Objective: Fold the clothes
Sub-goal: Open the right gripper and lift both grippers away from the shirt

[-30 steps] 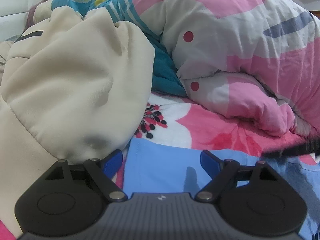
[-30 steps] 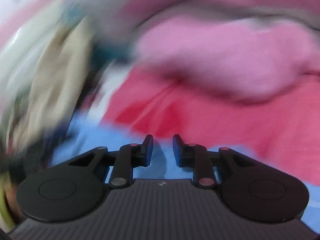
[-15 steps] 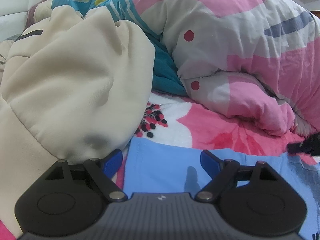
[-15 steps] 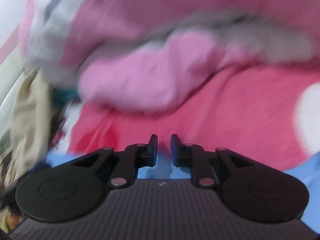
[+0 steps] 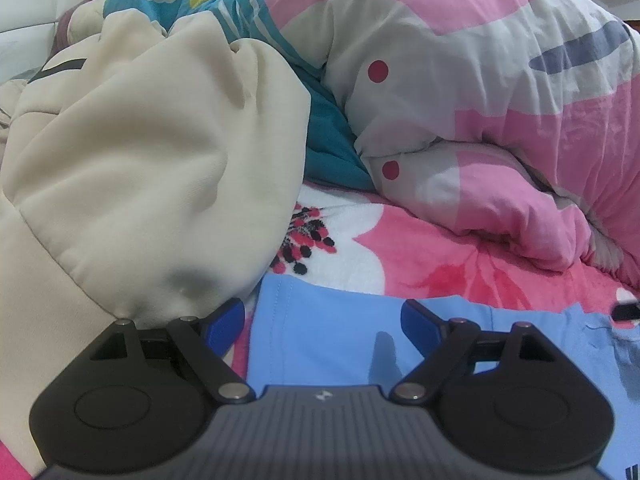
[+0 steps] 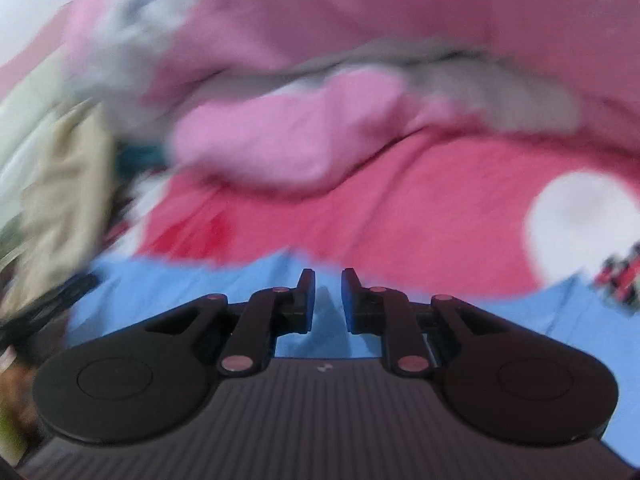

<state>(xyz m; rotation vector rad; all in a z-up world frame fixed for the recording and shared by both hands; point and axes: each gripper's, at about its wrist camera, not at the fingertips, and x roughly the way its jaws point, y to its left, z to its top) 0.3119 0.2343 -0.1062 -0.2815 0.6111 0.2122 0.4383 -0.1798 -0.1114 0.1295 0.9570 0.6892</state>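
Note:
A light blue garment [image 5: 340,332] lies flat on the floral bedsheet [image 5: 420,248]. My left gripper [image 5: 323,318] hovers low over its left part, open wide with nothing between the fingers. In the blurred right wrist view, my right gripper [image 6: 328,300] is at the far edge of the blue garment [image 6: 160,292]. Its jaws are drawn almost together and blue cloth fills the narrow gap. In the left wrist view, a black tip of the right gripper [image 5: 626,311] shows at the far right, where the cloth is wrinkled.
A cream padded jacket [image 5: 140,168] is heaped at the left, touching my left finger. A bunched pink and grey quilt [image 5: 480,100] lies behind, with a teal blanket [image 5: 328,140] beneath it. Pink floral sheet stretches beyond the garment's far edge.
My right gripper's jaws have narrowed, and it has swung to the right along the garment's edge, out toward the right border of the left view. My left gripper has stayed still and open.

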